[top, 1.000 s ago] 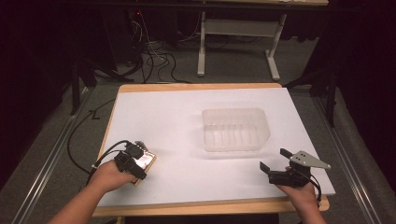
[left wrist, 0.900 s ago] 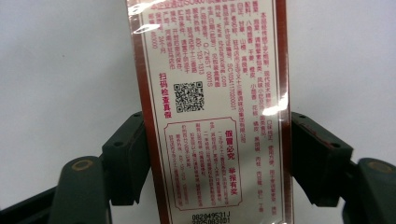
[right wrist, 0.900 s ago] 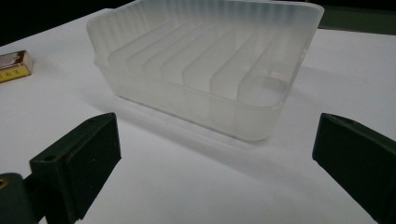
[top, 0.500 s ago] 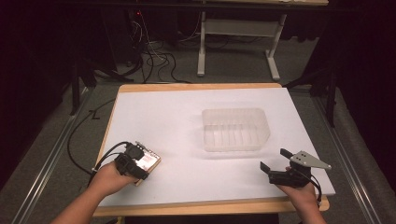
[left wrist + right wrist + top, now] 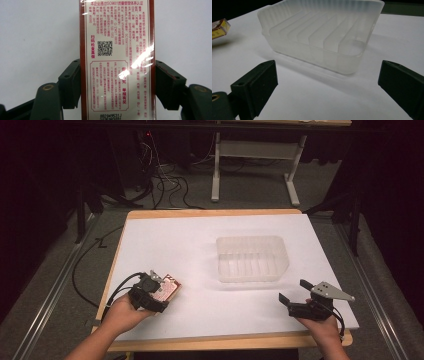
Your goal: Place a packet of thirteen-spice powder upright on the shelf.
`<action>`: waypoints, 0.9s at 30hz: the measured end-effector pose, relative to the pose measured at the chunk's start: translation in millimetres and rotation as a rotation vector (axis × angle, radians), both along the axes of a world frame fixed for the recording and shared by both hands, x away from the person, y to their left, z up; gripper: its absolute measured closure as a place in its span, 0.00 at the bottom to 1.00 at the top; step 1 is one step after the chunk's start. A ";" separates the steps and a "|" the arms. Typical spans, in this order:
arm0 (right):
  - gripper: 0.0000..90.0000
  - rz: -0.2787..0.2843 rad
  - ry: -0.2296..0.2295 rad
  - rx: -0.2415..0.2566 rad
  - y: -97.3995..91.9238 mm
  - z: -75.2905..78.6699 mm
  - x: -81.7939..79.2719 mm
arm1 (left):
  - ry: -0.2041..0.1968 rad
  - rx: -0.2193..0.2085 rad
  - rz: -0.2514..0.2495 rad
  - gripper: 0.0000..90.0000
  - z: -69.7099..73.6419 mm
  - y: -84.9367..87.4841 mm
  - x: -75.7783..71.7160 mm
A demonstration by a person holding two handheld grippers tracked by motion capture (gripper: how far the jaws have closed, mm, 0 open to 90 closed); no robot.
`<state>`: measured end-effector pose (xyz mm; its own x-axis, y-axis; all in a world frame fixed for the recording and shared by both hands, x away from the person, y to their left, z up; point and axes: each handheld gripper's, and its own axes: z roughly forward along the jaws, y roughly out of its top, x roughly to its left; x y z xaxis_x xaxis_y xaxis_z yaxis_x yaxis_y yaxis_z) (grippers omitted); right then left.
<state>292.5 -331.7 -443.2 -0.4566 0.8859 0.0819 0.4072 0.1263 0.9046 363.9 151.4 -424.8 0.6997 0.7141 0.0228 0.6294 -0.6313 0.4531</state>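
A flat red-and-cream packet (image 5: 117, 60) printed with red text and a QR code is clamped between the two black jaws of my left gripper (image 5: 117, 87); the pads press on its long edges. In the high view the left gripper (image 5: 161, 292) holds the packet (image 5: 167, 290) just above the white table's front left area. My right gripper (image 5: 292, 296) rests near the front right edge, its jaws wide apart with nothing between them (image 5: 327, 85). It faces a clear plastic tray (image 5: 322, 32) with upright dividers.
The clear divided tray (image 5: 252, 258) stands right of the table's middle. The white tabletop (image 5: 200, 240) has a wooden rim. Cables (image 5: 95, 270) trail off the left side onto the floor. A metal stand (image 5: 252, 165) is beyond the far edge.
The left gripper has closed on the packet and shifted slightly right and up with it. The right gripper has stayed where it was.
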 end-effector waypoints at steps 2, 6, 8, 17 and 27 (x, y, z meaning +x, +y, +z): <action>0.04 -0.005 -0.009 -0.005 -0.2 0.4 -0.3 | -0.017 -0.031 -0.003 0.36 0.1 -2.5 -1.2; 0.05 -0.017 -0.034 -0.016 -0.8 2.5 -1.5 | -0.049 -0.078 -0.016 0.36 -1.8 -7.8 -3.3; 0.05 -0.017 -0.035 -0.019 -0.7 1.9 -2.3 | -0.074 -0.117 -0.025 0.36 -2.9 -11.9 -6.3; 0.05 -0.013 -0.045 -0.026 1.0 1.2 -2.9 | -0.113 -0.219 -0.047 0.36 -4.2 -20.7 -13.7; 0.06 -0.018 -0.039 -0.027 0.9 -2.0 -2.6 | -0.169 -0.294 -0.058 0.36 -4.5 -27.5 -17.3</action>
<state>289.9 -330.9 -445.2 -0.4433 0.8955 0.0403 0.3738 0.1438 0.9163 346.7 123.9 -429.3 0.7431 0.6665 -0.0593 0.4972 -0.4906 0.7156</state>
